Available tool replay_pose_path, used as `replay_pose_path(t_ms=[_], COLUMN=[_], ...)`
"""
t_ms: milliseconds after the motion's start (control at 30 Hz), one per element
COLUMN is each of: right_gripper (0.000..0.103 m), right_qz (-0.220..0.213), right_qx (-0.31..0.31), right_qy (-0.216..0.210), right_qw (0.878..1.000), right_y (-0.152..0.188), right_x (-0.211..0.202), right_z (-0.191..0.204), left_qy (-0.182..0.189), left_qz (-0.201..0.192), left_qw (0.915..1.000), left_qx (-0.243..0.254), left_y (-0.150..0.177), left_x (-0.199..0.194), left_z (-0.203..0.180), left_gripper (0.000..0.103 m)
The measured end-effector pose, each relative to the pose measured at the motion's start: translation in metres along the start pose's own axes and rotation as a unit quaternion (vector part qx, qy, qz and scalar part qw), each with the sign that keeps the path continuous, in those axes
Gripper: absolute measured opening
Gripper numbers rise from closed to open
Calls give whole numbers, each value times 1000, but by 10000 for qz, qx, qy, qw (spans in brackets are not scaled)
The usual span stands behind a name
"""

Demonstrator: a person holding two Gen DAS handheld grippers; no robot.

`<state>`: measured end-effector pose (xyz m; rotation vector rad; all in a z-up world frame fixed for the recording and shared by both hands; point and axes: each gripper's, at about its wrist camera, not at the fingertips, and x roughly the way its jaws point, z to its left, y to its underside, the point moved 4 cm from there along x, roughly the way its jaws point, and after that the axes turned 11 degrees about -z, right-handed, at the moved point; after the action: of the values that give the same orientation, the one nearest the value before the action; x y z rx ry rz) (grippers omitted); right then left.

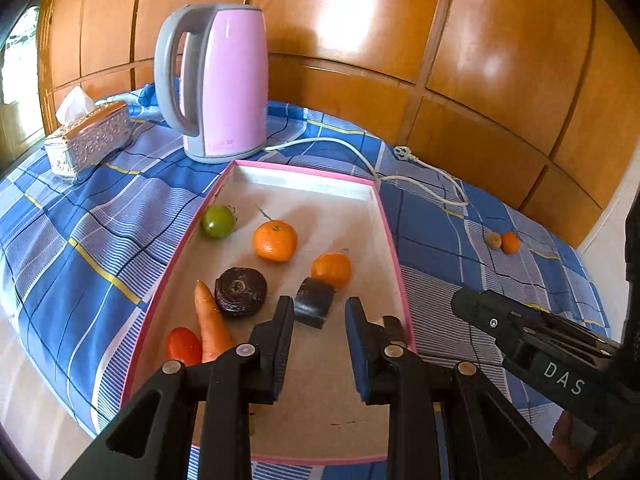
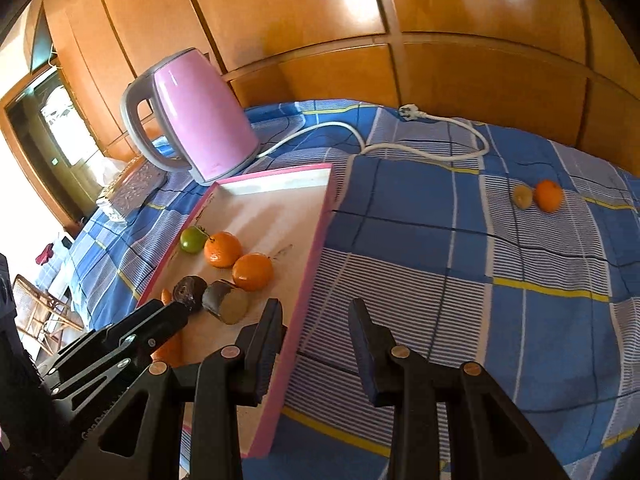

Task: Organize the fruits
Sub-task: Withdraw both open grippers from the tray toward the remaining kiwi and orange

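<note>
A pink-rimmed tray (image 1: 390, 232) lies on the blue checked cloth. In it are a green tomato (image 1: 217, 221), two oranges (image 1: 275, 240) (image 1: 331, 270), a dark round fruit (image 1: 240, 291), a dark cut piece (image 1: 314, 307), a carrot (image 1: 211, 326) and a red tomato (image 1: 183, 346). My left gripper (image 1: 319, 338) is open and empty above the tray's near end. My right gripper (image 2: 316, 346) is open and empty over the tray's right rim (image 2: 308, 280). A small orange (image 2: 549, 196) and a brownish fruit (image 2: 523, 196) lie on the cloth at the far right.
A pink kettle (image 1: 228, 84) stands behind the tray, its white cord (image 2: 420, 148) trailing across the cloth. A silver tissue box (image 1: 90, 140) sits at the far left. A wooden panelled wall (image 1: 400, 40) backs the table.
</note>
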<state>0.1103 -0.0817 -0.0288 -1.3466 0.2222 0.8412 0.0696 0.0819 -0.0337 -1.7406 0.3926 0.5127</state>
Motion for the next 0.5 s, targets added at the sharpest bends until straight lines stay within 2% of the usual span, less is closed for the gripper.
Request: replay_pose_path(t_ms=[500], right_gripper=[35], right_qz=[-90], right_qx=[277], right_qy=[385], right_qw=[9988], right_y=[5], right_x=[-16], right_z=[-34], left_qy=[244], left_qz=[-35], left_qw=[9992], left_qx=[319], left_y=[-1], left_x=[-6], left_z=[-30], left_gripper=[27])
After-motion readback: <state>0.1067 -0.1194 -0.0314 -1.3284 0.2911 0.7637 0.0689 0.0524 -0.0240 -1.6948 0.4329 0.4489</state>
